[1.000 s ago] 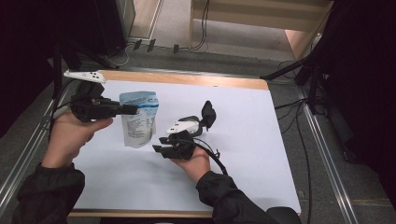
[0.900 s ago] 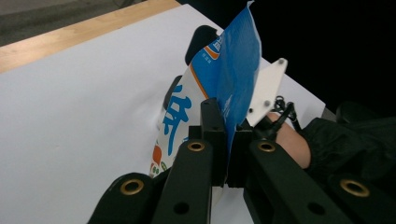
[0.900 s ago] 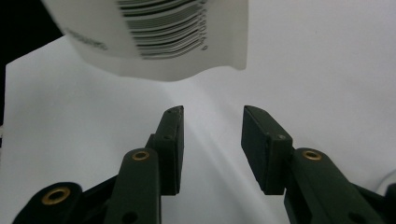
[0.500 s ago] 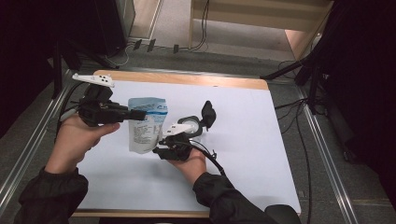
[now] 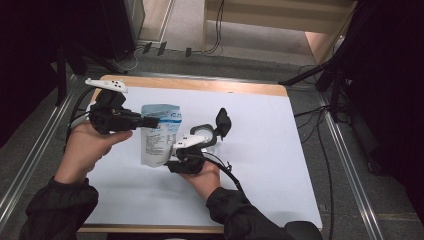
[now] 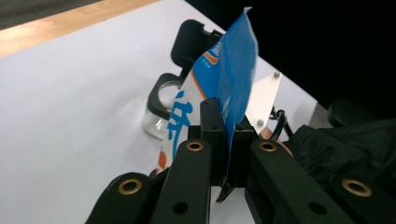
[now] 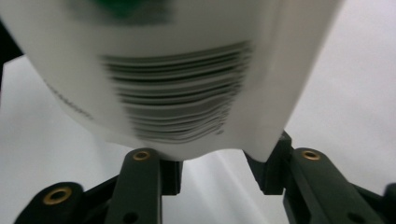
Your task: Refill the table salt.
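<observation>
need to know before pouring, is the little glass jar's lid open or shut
Open. In the high view the jar stands on the table beyond the pouch with its black lid flipped up and back, leaving the mouth uncovered.

Even overhead light, dark surrounds; close pouch (image 7: 187,79) blurred, perhaps motion.

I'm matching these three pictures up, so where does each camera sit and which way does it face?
High view: above the person's side, looking forward and down on the table; both forearms, hands, left tongs and right tongs show.
Left gripper view: rides the left tongs, looking along black jaws shut on the pouch's blue edge; a dark sleeve shows.
Right gripper view: rides the right tongs, facing the pouch's barcode end, gripped between its jaws.
Shared: the pouch; the jar in the first two.
</observation>
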